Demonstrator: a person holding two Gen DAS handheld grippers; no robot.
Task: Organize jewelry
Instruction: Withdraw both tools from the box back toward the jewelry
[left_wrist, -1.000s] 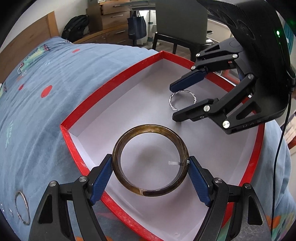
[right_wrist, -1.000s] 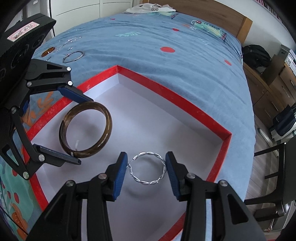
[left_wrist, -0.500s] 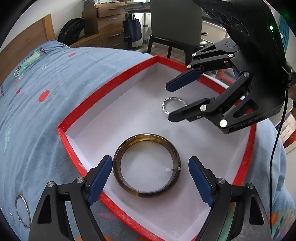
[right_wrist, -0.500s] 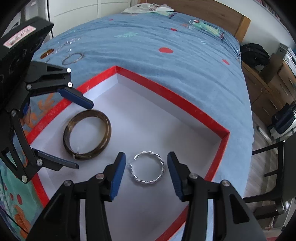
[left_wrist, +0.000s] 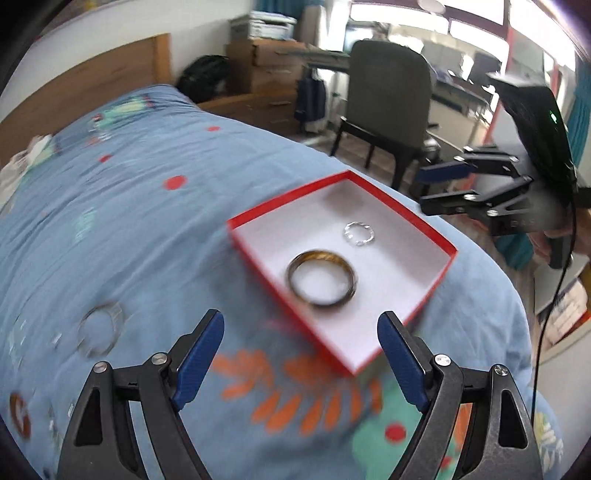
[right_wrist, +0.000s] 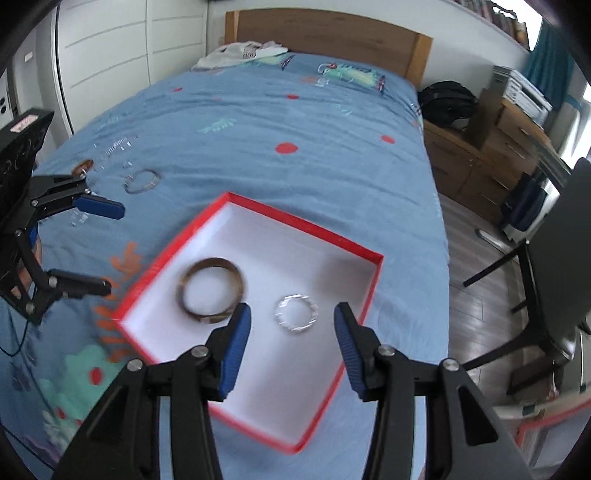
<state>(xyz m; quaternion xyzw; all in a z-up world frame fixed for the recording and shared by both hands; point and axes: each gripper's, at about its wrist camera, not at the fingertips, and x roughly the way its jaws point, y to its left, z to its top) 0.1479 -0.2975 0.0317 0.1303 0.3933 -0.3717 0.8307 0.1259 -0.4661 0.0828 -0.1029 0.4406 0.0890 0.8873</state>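
Bangles loose on the blue bedspread (right_wrist: 258, 147) come first as we scan from the left: in the right wrist view a silver bangle (right_wrist: 142, 181) lies at about ten o'clock from the red box (right_wrist: 306, 229), with smaller bits we cannot identify scattered just beyond it. Next, the left gripper (left_wrist: 301, 345) hangs clear of the box with its jaws spread wide, nothing between them; they have just been opening further. Inside the box the brown bangle (right_wrist: 211, 290) lies flat on the white floor, and the twisted silver bracelet (right_wrist: 297, 314) sits at its three o'clock, near but apart. Last, the right gripper (right_wrist: 292, 347) is raised above the box, its jaws at a middling gap and empty; they too have just been opening. We judge two pieces stowed and the bedspread pieces still to fetch. Risks from here: the soft bedding may let a thin bangle sink or slide away from closing pads, and a low pass by either gripper could clip the box rim and jolt the stowed rings.
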